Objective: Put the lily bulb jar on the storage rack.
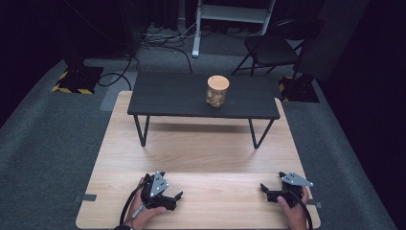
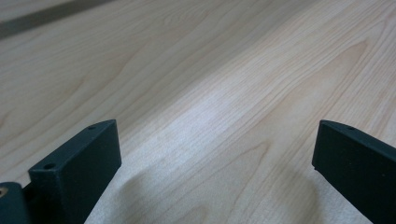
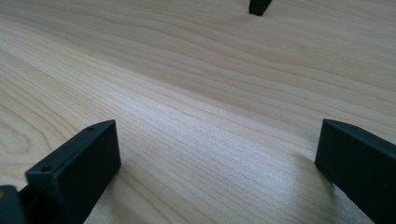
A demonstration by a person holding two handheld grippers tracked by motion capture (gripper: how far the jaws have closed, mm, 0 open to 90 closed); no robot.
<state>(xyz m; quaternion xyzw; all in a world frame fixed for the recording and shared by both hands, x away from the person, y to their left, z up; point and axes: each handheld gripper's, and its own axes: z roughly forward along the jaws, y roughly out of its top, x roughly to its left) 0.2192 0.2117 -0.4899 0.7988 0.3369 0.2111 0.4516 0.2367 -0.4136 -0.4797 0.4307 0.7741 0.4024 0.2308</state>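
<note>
From the high view, I had the light wooden table (image 1: pixel 191 143) under me, and on its far half stood a small black bench (image 1: pixel 201 96) on thin dark legs. I take that bench as my landmark. On the bench top, a little right of its middle and near its front edge, stood a glass jar (image 1: pixel 218 91) with a flat wooden lid, upright, with pale brownish contents I could not make out. My left gripper (image 1: pixel 173 195) lay well in front of the bench, down by the near edge of the table and below the bench's left leg, with my left hand (image 1: pixel 143 211) wrapped around its back. My right gripper (image 1: pixel 266 188) lay equally far in front of the bench, below its right end, held by my right hand (image 1: pixel 293 211). Both grippers were well apart from the jar and from each other. Beyond the bench, on the grey floor, stood a dark folding chair (image 1: pixel 273 48) and some cables.

In the left gripper view, my left gripper (image 2: pixel 215 140) had its two black jaws spread wide, with bare wood grain between them and nothing pinched.

In the right gripper view, my right gripper (image 3: pixel 217 142) likewise held its jaws wide apart over the bare wood, gripping nothing. At the top edge, ahead of the jaws, the foot of a bench leg (image 3: pixel 259 7) touched the table.
</note>
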